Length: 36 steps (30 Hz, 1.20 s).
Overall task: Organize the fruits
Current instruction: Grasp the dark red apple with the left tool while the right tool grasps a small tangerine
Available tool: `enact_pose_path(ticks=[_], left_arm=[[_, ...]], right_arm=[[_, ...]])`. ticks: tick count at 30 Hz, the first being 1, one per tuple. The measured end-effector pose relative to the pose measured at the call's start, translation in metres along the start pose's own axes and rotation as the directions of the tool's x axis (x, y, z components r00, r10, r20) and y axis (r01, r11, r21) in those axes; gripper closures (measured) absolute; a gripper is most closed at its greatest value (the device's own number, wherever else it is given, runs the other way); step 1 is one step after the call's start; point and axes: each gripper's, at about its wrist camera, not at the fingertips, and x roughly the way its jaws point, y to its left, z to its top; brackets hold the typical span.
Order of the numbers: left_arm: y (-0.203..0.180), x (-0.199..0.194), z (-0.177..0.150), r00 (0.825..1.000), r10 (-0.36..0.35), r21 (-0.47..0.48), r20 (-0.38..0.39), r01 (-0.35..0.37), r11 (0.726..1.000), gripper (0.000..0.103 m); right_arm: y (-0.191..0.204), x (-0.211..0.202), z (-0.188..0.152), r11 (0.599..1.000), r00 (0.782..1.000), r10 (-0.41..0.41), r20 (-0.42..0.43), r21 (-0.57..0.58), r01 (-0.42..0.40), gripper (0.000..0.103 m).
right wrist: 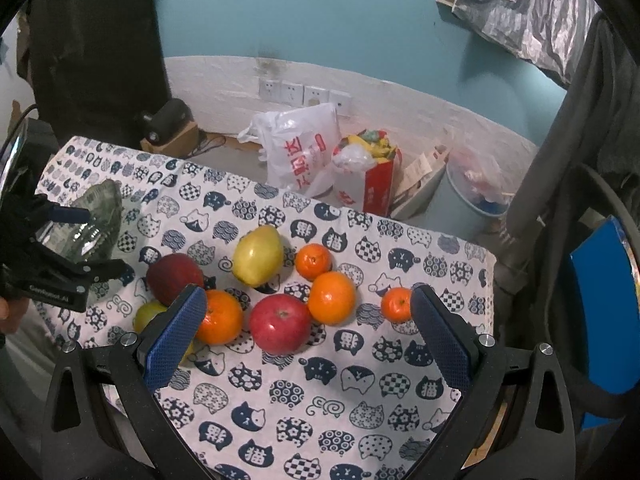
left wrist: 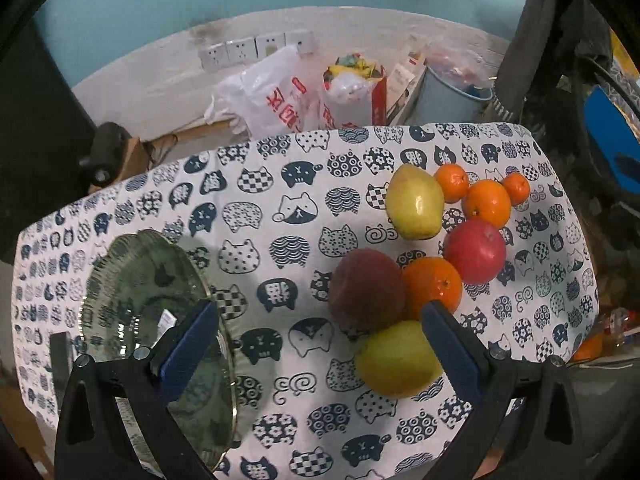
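left gripper (left wrist: pixel 320 350): jaws apart, empty | near yellow pear (left wrist: pixel 394 360) just right of centre, beside its right finger | glass plate (left wrist: pixel 120 280) to its left | right gripper (right wrist: pixel 306 334): jaws apart, over red apple (right wrist: pixel 280 322)

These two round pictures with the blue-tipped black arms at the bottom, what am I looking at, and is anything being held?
Each picture comes from a camera on a hand-held tool; a person carries one in each hand. The left tongs and the right tongs both stand open, holding nothing. From the right camera you also see the left tool at the left edge. On the cat-print tablecloth lie two yellow-green pears, a bright red apple, a darker red fruit, four oranges and an empty glass plate.
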Motion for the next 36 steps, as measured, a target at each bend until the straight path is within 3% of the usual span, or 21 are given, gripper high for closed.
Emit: enact_pose_path(ticks=[13, 28, 36], left_arm=[[-0.012, 0.044, 0.01, 0.997, -0.011, 0.001, -0.082, 0.011, 1.0, 0.001], [-0.002, 0.084, 0.019, 0.983, -0.093, -0.101, -0.161, 0.077, 0.992, 0.001], [-0.007, 0.089, 0.019, 0.984, -0.058, -0.078, -0.166, 0.046, 0.996, 0.003]], right_arm=[[-0.02, 0.046, -0.008, 0.999, 0.993, -0.043, -0.107, 0.018, 0.045, 0.003], [-0.063, 0.091, -0.019, 0.993, 0.976, -0.096, -0.198, 0.055, 0.108, 0.003], [-0.092, 0.108, -0.024, 0.984, 0.966, -0.104, -0.238, 0.12, 0.135, 0.003]])
